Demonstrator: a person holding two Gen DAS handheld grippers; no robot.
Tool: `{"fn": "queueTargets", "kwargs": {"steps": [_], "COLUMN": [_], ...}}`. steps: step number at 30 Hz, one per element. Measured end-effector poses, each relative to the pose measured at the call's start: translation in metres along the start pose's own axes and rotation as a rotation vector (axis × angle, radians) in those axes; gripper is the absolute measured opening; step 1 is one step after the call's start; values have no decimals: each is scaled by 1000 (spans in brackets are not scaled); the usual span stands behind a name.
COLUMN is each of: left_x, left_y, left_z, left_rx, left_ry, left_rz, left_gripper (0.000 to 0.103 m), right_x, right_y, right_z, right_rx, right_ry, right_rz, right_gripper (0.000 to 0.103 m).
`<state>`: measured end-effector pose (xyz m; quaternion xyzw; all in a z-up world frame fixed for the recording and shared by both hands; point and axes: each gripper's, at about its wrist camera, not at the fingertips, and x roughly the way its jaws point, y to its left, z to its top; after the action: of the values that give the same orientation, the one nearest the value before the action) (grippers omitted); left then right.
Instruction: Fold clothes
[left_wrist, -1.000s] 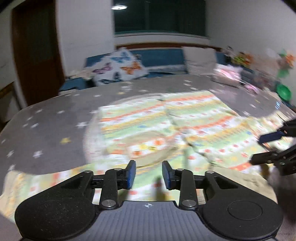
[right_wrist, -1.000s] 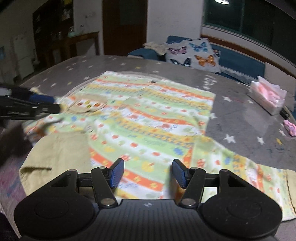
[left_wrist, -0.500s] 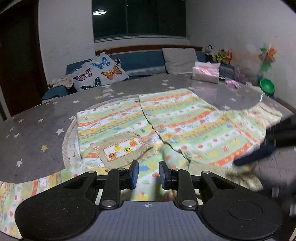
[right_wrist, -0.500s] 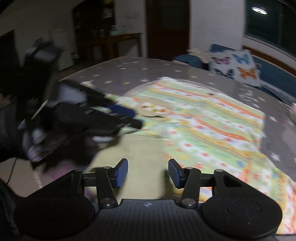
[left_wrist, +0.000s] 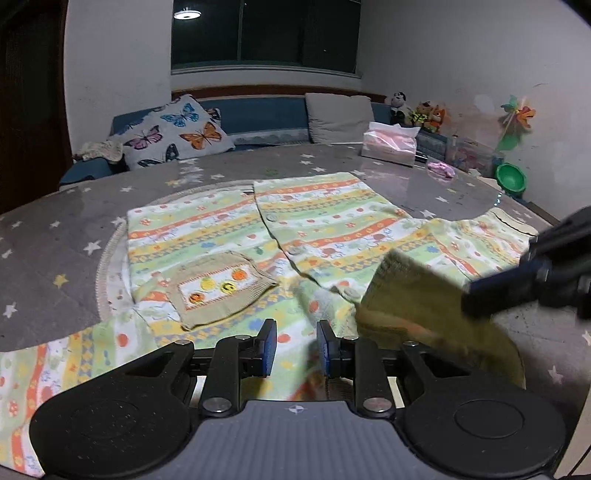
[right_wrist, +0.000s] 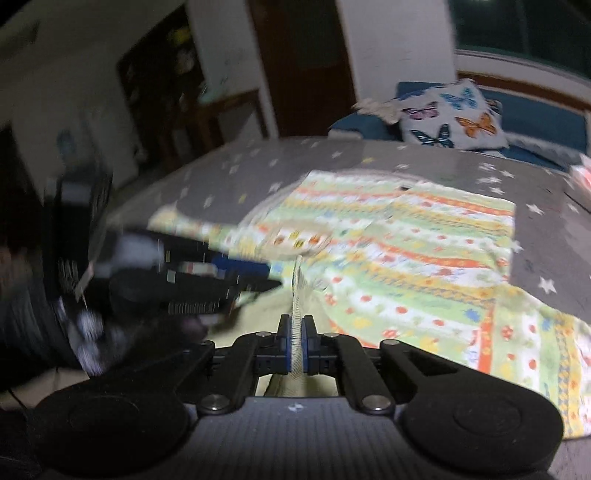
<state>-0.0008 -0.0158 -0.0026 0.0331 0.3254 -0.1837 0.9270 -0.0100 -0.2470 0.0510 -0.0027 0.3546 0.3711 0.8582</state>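
A striped green, orange and yellow baby cardigan (left_wrist: 325, 229) lies spread on the grey star-patterned table (left_wrist: 55, 229), with a beige knitted pocket (left_wrist: 218, 288) on its front. My left gripper (left_wrist: 294, 347) is open just above the near hem, holding nothing. My right gripper (right_wrist: 295, 345) is shut on the beige ribbed hem (right_wrist: 296, 295) of the cardigan and lifts it. In the left wrist view the right gripper (left_wrist: 524, 280) shows at the right, with the raised beige hem (left_wrist: 406, 295) in it. The left gripper (right_wrist: 221, 273) shows blurred in the right wrist view.
A butterfly cushion (left_wrist: 177, 133), a grey cushion (left_wrist: 340, 116) and a blue sofa (left_wrist: 258, 114) stand behind the table. A pink tissue pack (left_wrist: 388, 146), toys (left_wrist: 421, 110) and a green bowl (left_wrist: 511, 179) sit at the far right edge.
My right gripper has closed on the cardigan's beige hem and raised it. My left gripper has stayed open over the near hem, and its view has steadied.
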Motion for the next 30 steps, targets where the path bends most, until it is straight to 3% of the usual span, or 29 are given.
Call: {"fn": "queueTargets", "kwargs": {"steps": [6, 10, 13, 17, 21, 25, 30], "left_x": [3, 4, 3, 0, -10, -29, -23], "left_y": [-2, -5, 0, -13, -12, -20, -47], "left_z": [-3, -4, -3, -9, -4, 1, -9], "left_rx": [-4, 28, 3, 93, 105, 165, 283], "left_ry": [10, -5, -6, -6, -43, -76, -15], "left_rz": [-36, 17, -4, -25, 17, -49, -158], "left_gripper": [25, 26, 26, 25, 25, 25, 27], "right_x": [-5, 0, -2, 1, 2, 0, 0], "right_y": [-9, -3, -1, -3, -7, -9, -8], "right_z": [0, 0, 1, 1, -1, 0, 1], "right_rx": [67, 49, 45, 58, 75, 77, 79], "right_ry": [-31, -27, -40, -37, -39, -44, -45], "right_rz": [22, 29, 24, 15, 2, -3, 0], "right_gripper": [4, 4, 4, 4, 4, 4, 4]}}
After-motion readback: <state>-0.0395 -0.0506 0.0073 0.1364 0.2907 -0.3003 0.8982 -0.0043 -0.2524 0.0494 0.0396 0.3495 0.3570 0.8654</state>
